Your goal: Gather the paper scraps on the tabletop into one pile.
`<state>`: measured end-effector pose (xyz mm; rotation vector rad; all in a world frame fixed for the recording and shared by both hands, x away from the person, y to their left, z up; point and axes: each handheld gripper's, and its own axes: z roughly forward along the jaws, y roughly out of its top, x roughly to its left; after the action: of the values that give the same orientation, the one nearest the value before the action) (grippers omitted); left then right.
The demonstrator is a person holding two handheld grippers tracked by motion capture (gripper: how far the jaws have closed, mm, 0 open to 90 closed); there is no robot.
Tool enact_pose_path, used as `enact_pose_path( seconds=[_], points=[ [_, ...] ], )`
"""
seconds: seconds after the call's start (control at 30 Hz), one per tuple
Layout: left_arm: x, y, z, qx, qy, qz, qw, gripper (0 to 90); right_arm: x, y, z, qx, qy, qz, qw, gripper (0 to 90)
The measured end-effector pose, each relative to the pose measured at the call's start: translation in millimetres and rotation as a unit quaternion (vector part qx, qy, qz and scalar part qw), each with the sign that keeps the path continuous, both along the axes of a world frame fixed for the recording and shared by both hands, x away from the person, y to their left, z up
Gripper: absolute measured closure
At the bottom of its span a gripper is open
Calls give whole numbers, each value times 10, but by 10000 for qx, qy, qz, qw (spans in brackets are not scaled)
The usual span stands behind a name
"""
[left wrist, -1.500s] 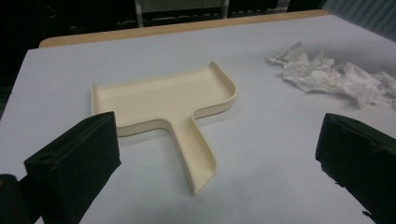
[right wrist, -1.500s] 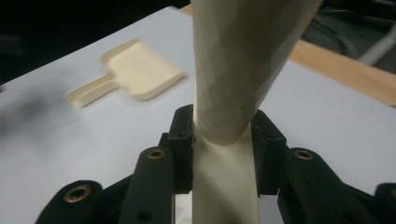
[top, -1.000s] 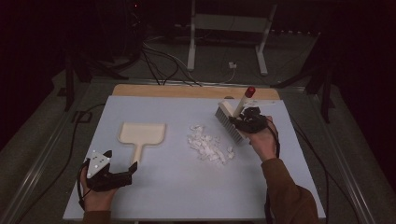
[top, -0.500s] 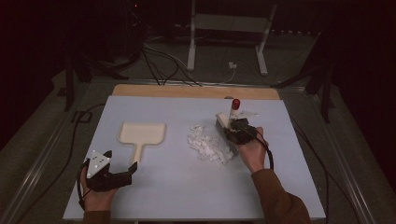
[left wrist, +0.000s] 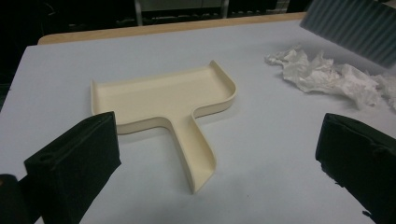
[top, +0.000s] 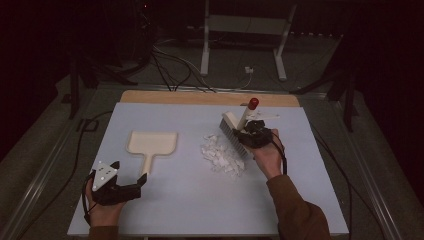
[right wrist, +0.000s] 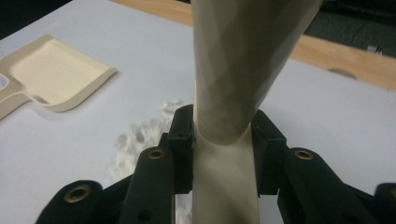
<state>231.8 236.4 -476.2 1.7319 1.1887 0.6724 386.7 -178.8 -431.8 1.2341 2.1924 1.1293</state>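
On the pale blue table (top: 165, 210), the right gripper (top: 254, 135) clamps the brush (top: 235, 132) just right of the paper scraps (top: 222, 156), with the dustpan (top: 152, 145) farther left, its handle pointing near toward the wide-spread, empty left gripper (top: 125, 182)

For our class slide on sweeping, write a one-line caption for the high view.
Right gripper holds a brush beside paper scraps; open left gripper waits near the dustpan.

No writing or labels can be read
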Motion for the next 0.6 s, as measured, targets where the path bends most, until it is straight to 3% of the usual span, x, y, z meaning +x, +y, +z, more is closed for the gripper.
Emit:
enact_pose_path(
  seconds=[0.17, 0.37, 0.6],
  points=[
    [-3, 3, 4, -16, -2, 2, 10000, 5, 143, 33, -51, -407, -406, 320, 9978, 675],
    [-5, 4, 4, -18, 1, -5, 10000, 5, 234, 141, -168, -811, -445, 603, 9939, 676],
    [-10, 26, 7, -59, -11, 19, 10000, 5, 312, 233, -233, -1011, -632, 942, 9884, 676]
  ],
)
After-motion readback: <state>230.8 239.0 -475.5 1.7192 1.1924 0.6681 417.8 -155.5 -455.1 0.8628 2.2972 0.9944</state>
